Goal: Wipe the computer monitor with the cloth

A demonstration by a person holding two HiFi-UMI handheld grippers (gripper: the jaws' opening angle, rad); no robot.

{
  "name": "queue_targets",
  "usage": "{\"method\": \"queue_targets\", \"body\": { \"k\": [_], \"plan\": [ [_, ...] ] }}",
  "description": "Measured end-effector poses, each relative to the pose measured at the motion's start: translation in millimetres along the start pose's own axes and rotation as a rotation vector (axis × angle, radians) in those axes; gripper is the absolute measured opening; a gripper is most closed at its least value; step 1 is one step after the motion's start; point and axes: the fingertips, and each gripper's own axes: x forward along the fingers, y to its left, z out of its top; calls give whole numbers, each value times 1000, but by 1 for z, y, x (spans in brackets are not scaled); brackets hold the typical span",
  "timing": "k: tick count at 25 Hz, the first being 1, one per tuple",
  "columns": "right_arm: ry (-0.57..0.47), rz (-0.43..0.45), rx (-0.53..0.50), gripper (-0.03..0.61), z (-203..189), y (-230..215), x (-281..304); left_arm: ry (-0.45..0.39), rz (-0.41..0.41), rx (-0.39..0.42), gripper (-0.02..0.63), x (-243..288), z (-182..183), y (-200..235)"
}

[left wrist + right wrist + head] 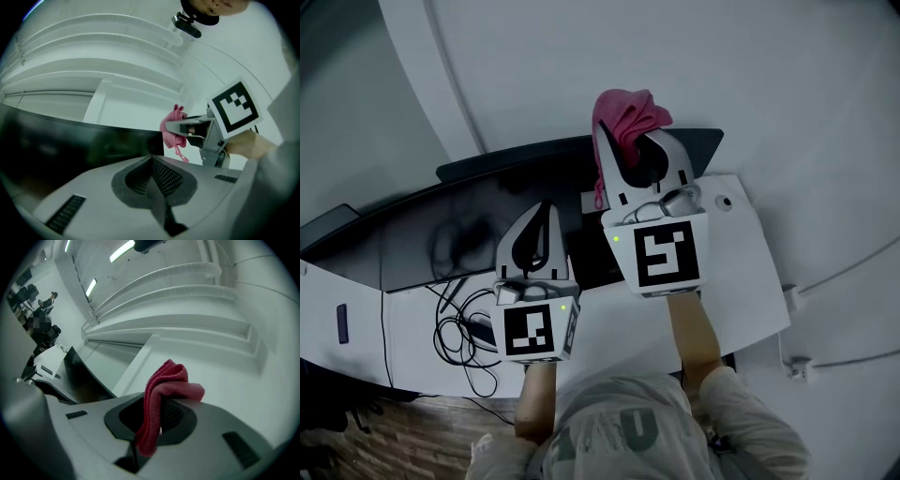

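The dark computer monitor point(412, 239) stands across the back of the white desk point(741, 281). My right gripper point(625, 142) is shut on a pink cloth point(628, 114), which bunches out above the jaws near the monitor's upper right corner. In the left gripper view the cloth point(172, 131) hangs just beside the monitor's point(70, 145) right edge; I cannot tell whether they touch. In the right gripper view the cloth point(161, 394) drapes over the right gripper point(157, 414). My left gripper point(547, 210) is shut on nothing in front of the screen, its jaws point(152, 161) pressed together.
A tangle of black cables point(459, 323) lies on the desk at the left. A small dark device point(342, 323) sits on a white surface further left. A pale curved wall point(675, 56) rises behind the monitor. Wood floor point(403, 441) shows below the desk edge.
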Motion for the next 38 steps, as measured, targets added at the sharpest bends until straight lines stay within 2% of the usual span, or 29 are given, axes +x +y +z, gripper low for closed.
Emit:
{"method": "queue_targets", "body": {
  "k": [2, 6, 13, 20, 27, 38],
  "plan": [
    [11, 40, -18, 57, -5, 12, -2, 5, 2, 1, 15, 2, -2, 1],
    [-26, 105, 42, 57, -10, 32, -5, 15, 1, 8, 15, 1, -4, 1],
    [-47, 123, 153, 57, -16, 42, -12, 28, 5, 2, 15, -2, -9, 0],
    [-32, 126, 127, 57, -24, 49, -18, 50, 1, -9, 15, 0, -19, -3],
    [80, 151, 13, 57, -53, 65, -26, 85, -6, -29, 15, 3, -39, 0],
    [221, 229, 47, 57, -122, 101, -40, 62, -18, -74, 15, -5, -67, 3]
  ]
}}
